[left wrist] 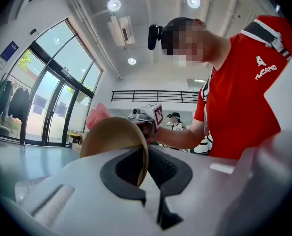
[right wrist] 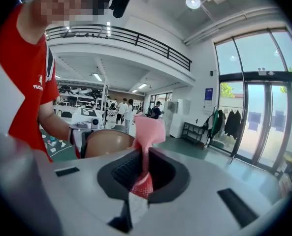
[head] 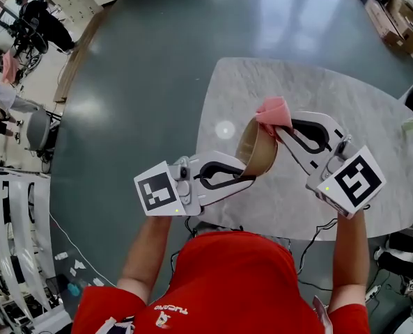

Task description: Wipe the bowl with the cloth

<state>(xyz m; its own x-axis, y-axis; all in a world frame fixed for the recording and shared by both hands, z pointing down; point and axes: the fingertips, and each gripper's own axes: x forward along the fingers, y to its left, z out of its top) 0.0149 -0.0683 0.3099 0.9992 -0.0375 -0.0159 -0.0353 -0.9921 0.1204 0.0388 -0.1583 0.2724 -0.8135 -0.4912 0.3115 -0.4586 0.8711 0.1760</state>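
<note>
Task status: the wiping stage is judged to be in hand, not complete. The tan bowl (head: 256, 152) is off the marble bench (head: 380, 110) and is held in the air above its near edge, turned on its side between the two grippers. The pink cloth (head: 274, 111) is bunched at the far part of the bowl's rim, and appears to touch it there. No view shows how much of the bowl has been wiped, or whether the cloth reaches the inside. By this reading, most of the surface is left to cover, and the bowl must afterwards return to the bench. Left gripper (head: 246, 175): the fingers (left wrist: 168, 168) are closed almost fully on the thin wall of the bowl (left wrist: 111, 136), with the rim running down between the black pads. This grip alone carries the bowl. Right gripper (head: 287, 127): the fingers (right wrist: 121, 173) are clamped on the cloth (right wrist: 148, 132), which is pinched into a narrow fold between the pads. Its free end stands out beyond the fingertips toward the bowl (right wrist: 106, 142). The loose end, not the fingers, is the part that meets the bowl.
</note>
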